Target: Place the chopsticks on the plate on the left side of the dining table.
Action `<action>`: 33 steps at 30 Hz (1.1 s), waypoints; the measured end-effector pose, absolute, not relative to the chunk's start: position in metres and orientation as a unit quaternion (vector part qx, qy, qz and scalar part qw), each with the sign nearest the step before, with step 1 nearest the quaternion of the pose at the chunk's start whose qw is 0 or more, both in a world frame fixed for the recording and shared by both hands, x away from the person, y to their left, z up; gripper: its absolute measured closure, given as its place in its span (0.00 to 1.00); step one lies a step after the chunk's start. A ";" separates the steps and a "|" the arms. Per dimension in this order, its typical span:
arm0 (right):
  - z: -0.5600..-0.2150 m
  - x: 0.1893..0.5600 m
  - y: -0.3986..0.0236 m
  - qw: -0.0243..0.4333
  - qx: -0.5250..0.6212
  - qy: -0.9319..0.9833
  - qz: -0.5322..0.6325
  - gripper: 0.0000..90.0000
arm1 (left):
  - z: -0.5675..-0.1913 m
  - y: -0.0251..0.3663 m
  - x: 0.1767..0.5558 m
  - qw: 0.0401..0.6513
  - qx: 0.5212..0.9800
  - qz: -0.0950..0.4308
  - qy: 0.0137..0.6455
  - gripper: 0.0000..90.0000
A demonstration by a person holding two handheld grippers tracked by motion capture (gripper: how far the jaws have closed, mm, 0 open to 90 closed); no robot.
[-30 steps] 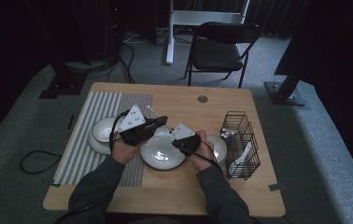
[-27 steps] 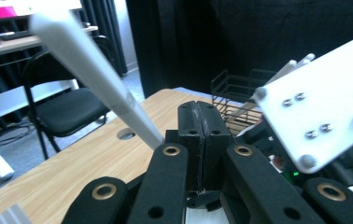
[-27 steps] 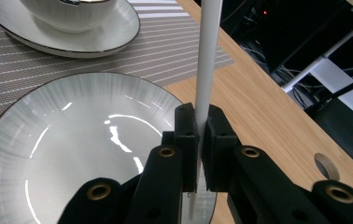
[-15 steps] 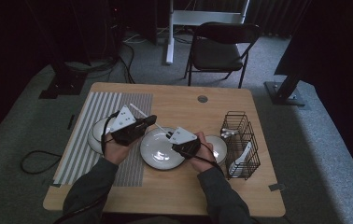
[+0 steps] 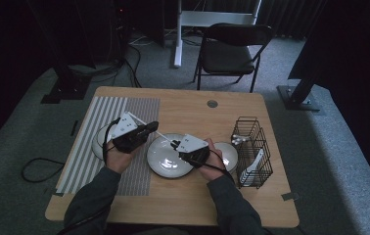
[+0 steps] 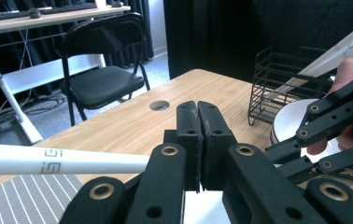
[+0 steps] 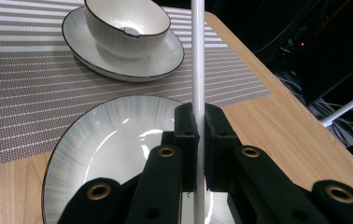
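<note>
Down on the wooden table point(image 5: 183, 205) first, with a striped mat point(image 5: 139, 105) over its left half and a black wire basket point(image 5: 254, 147) of white utensils by the right edge. Then to the big plate point(image 5: 163, 164) near the middle of the front half, a bowl point(image 7: 123, 23) on its saucer point(image 7: 118, 60) out on the mat towards the left edge, and a smaller dish point(image 5: 229, 154) just beside the basket. Now to the left gripper point(image 5: 150, 128), hovering over the mat's right border: jaws pressed flat together in its own view point(image 6: 198, 109), with nothing visible between the pads. Over to the right gripper point(image 5: 174, 144), above the big plate's right rim, clamped tight on a white chopstick point(image 7: 197, 56), with the pads closed around the shaft point(image 7: 198, 116). Following that chopstick point(image 5: 162, 135): long axis running from the right gripper up and left across the plate, straight at the left gripper, far end reaching its jaws. Seen from the left gripper view as a white shaft point(image 6: 48, 161) coming in from the left and vanishing behind the linkage, below and beside the closed jaws rather than between them; touching or just clear, hard to call. Nearer hand by grip: the right; by free end: the left. Likely key to any handover: opening the left jaws and lining them across that shaft
</note>
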State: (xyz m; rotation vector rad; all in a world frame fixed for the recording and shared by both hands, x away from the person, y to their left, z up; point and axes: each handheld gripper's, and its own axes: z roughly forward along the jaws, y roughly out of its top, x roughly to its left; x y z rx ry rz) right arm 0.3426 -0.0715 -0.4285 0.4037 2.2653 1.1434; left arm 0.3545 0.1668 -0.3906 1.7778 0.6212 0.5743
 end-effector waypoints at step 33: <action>-0.432 0.356 -0.038 0.252 0.145 0.873 0.393 0.95 | -0.402 0.199 0.339 0.544 0.749 0.255 0.281 0.93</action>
